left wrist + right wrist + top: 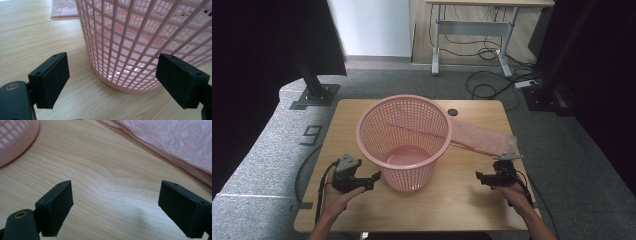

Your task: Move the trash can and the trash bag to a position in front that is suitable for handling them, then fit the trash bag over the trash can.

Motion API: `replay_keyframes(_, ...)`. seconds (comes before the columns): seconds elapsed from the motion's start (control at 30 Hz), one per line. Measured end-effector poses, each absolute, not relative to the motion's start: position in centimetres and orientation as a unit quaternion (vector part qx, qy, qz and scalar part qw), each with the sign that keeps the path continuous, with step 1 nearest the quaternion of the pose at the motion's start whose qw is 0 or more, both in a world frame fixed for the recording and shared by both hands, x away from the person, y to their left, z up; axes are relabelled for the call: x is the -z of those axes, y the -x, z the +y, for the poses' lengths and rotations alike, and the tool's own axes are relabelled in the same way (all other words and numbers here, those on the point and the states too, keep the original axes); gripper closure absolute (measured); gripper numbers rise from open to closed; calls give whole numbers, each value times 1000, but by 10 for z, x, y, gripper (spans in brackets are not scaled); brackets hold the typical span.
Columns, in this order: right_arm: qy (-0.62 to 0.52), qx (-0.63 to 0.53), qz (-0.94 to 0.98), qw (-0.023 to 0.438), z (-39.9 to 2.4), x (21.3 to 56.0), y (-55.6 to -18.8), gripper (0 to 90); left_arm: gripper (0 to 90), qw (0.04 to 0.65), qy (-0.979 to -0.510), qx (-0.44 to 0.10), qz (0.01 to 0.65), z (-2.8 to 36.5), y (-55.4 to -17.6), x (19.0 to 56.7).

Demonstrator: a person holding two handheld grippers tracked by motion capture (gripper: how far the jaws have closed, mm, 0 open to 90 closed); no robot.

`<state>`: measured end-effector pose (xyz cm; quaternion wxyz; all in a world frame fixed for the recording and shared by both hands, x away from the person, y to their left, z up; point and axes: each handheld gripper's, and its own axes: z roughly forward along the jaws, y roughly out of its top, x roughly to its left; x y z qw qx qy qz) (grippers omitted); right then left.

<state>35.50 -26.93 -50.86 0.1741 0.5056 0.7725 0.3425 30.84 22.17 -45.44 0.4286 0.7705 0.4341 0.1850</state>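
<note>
A pink lattice basket [404, 140] stands upright in the middle of the wooden table [462, 195]. Behind and to its right lies a flat pink plastic bag [482, 137], partly hidden by the basket. My left gripper [371, 181] sits at the basket's lower left, jaws wide open and empty; in the left gripper view [112, 82] the basket's wall [130, 50] stands just ahead. My right gripper [481, 177] hovers near the table's right front, open and empty; in the right gripper view [116, 207] the bag [175, 140] lies ahead and the basket's base [15, 140] sits at upper left.
A small black round grommet [453, 112] is set into the table's far side. Grey carpet surrounds the table. A desk frame [472, 35] with loose cables stands beyond, and black stands flank both sides.
</note>
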Motion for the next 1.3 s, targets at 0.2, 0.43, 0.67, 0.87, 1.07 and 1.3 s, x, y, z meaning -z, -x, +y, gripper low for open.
replay_keyframes(0.2,-513,-339,768,179,-273,509,-353,116,128,431,-777,-181,421,212,-313,454)
replay_keyframes(0.43,-519,-337,765,178,-276,510,-353,117,129,438,-783,-169,409,197,-321,454)
replay_keyframes(0.67,-524,-338,761,180,-279,509,-352,119,133,440,-787,-164,399,188,-324,455)
replay_keyframes(0.87,-523,-338,761,182,-278,508,-352,119,129,424,-783,-185,415,206,-314,457)
replay_keyframes(1.07,-516,-340,759,205,-276,506,-353,121,133,402,-773,-205,445,233,-306,460)
replay_keyframes(1.3,-496,-344,764,228,-269,505,-362,118,131,402,-759,-209,467,248,-308,462)
